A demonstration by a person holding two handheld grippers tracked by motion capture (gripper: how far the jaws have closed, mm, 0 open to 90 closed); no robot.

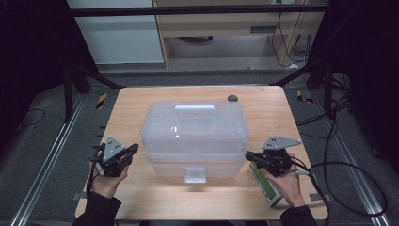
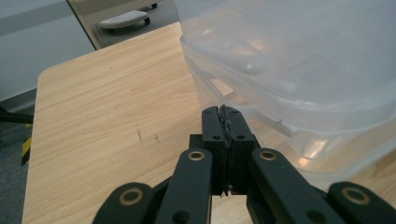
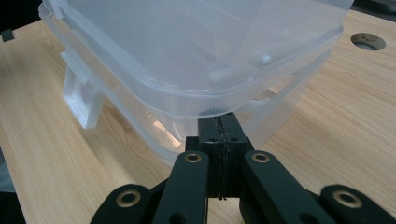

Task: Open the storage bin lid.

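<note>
A clear plastic storage box (image 1: 194,136) with a lid, a top handle (image 1: 195,112) and a front latch (image 1: 195,174) stands in the middle of the wooden table (image 1: 141,197). My left gripper (image 1: 133,149) rests by the box's left side, its jaws pressed together with nothing between them; in the left gripper view its tips (image 2: 227,113) sit just under the lid's rim (image 2: 280,112). My right gripper (image 1: 249,156) is shut and empty at the box's right side, its tips (image 3: 219,122) right at the lid's rim (image 3: 187,95).
A green-and-white flat device (image 1: 266,186) lies on the table under the right hand. A round cable hole (image 1: 232,98) sits near the table's far edge. Cables (image 1: 348,169) trail off to the right over the floor. Dark frame legs stand beside the table.
</note>
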